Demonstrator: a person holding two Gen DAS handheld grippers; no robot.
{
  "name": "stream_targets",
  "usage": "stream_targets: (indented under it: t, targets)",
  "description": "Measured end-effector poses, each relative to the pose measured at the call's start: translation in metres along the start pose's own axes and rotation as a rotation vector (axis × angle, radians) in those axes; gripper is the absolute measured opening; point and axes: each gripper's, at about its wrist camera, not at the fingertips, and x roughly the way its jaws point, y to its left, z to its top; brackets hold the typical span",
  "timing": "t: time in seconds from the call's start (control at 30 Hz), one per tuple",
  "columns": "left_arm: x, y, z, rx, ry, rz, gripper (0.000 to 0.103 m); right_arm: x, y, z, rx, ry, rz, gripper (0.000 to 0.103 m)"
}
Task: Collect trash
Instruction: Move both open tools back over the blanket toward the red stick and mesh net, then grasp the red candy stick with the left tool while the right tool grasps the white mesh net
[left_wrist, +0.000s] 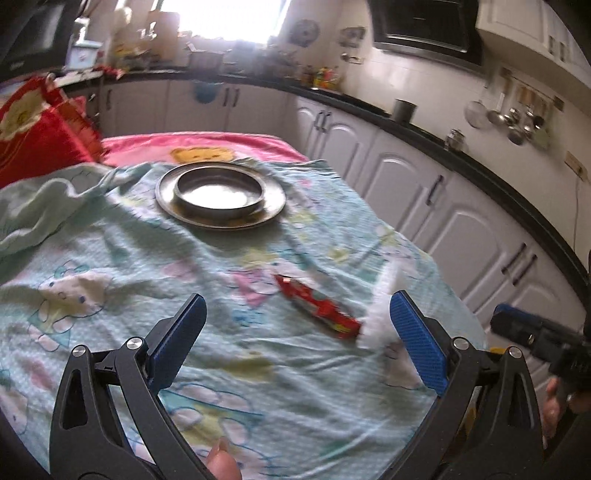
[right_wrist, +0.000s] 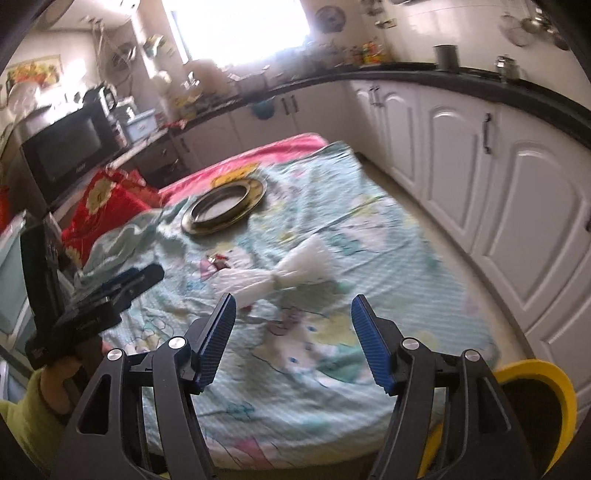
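Note:
A red snack wrapper (left_wrist: 319, 308) lies on the light blue cartoon cloth (left_wrist: 110, 258) covering the table. A white knotted plastic bag (left_wrist: 380, 306) lies just right of it, and it also shows in the right wrist view (right_wrist: 291, 273). A small red scrap (right_wrist: 218, 263) lies farther back. My left gripper (left_wrist: 297, 343) is open, above the cloth, with the wrapper between its fingers and slightly ahead. My right gripper (right_wrist: 293, 343) is open, above the cloth just short of the white bag. A yellow bin (right_wrist: 535, 402) stands at the lower right.
A metal plate with a ring on it (left_wrist: 221, 194) sits at the table's far side, also in the right wrist view (right_wrist: 223, 210). A red cushion (left_wrist: 40, 133) lies at the left. White cabinets (right_wrist: 498, 184) run along the right. A microwave (right_wrist: 66, 147) stands on the left.

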Motion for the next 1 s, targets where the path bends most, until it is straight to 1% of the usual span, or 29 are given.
stream_targets:
  t: [0.07,0.2,0.23,0.37,0.43,0.5,0.53,0.57,0.63,0.7,0.77,0.9,0.93,0.97,1.0]
  targets:
    - [0.005,0.011,0.001,-0.032,0.011,0.003,0.091,0.016,0.01,0.001,-0.016,0.025,0.018,0.063]
    - [0.018,0.027,0.003,-0.085,0.045,0.001,0.08,0.042,0.025,0.003,-0.032,0.062,0.037,0.063]
    - [0.021,0.03,0.003,-0.099,0.053,-0.004,0.077,0.048,0.027,0.004,-0.034,0.066,0.036,0.063]
    - [0.035,0.036,0.004,-0.155,0.091,-0.038,0.074,0.075,0.031,0.007,-0.021,0.095,0.039,0.063]
    - [0.045,0.033,0.006,-0.17,0.114,-0.064,0.067,0.082,0.03,0.006,-0.014,0.106,0.04,0.062]
    - [0.053,0.029,0.006,-0.174,0.13,-0.082,0.065,0.089,0.028,0.004,-0.007,0.122,0.043,0.053]
    - [0.06,0.025,0.006,-0.175,0.144,-0.093,0.064,0.091,0.027,0.003,-0.005,0.132,0.051,0.042]
    - [0.064,0.023,0.006,-0.176,0.153,-0.098,0.063,0.094,0.025,0.001,-0.004,0.147,0.059,0.026]
    - [0.077,0.018,0.004,-0.188,0.185,-0.114,0.062,0.095,0.022,-0.002,-0.01,0.164,0.057,0.011]
    - [0.089,0.014,0.003,-0.209,0.217,-0.129,0.062,0.091,0.018,-0.005,-0.013,0.157,0.047,0.009]
    - [0.098,0.011,0.002,-0.216,0.233,-0.124,0.061,0.085,0.014,-0.008,-0.019,0.152,0.04,0.008]
    - [0.108,0.003,0.004,-0.191,0.227,-0.101,0.06,0.07,0.008,-0.014,-0.041,0.129,0.014,0.007]
    - [0.109,0.001,0.005,-0.188,0.227,-0.099,0.054,0.065,0.006,-0.016,-0.045,0.125,0.008,0.007]
    - [0.11,-0.001,0.005,-0.186,0.229,-0.097,0.051,0.062,0.004,-0.017,-0.047,0.124,0.007,0.007]
    - [0.111,-0.002,0.005,-0.184,0.232,-0.096,0.044,0.057,0.001,-0.019,-0.045,0.119,0.004,0.007]
